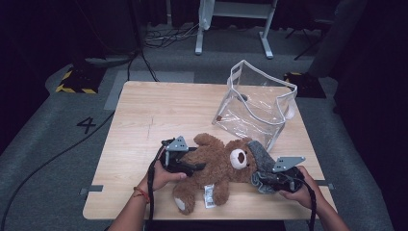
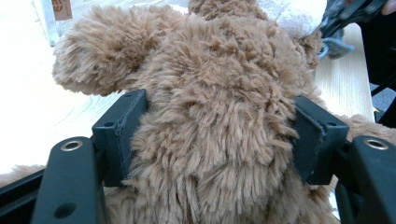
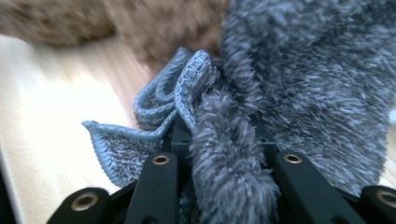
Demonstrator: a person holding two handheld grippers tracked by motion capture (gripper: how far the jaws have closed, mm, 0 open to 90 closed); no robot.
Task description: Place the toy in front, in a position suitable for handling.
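From above I see the wooden table [image 1: 144, 125] with a clear plastic bag [image 1: 255, 103] standing open toward its far right; its see-through walls make the inside hard to read. Nearer me lies the brown teddy bear [image 1: 216, 166], stretched across the front of the table, head toward the right, a white tag at its lower body. My left gripper [image 1: 185, 166] is clamped across the bear's body: in the left gripper view both black pads press into the fur [image 2: 215, 126] from either side, and the fur swallows their inner faces. A grey fuzzy cloth [image 1: 262, 161] drapes over the bear's head and hides the top of it. My right gripper [image 1: 274, 182] holds a bunched fold of that cloth [image 3: 224, 154] between narrow jaws; the pile covers the pads, so I cannot make out the contact itself. The right gripper view is blurred toward the bear.
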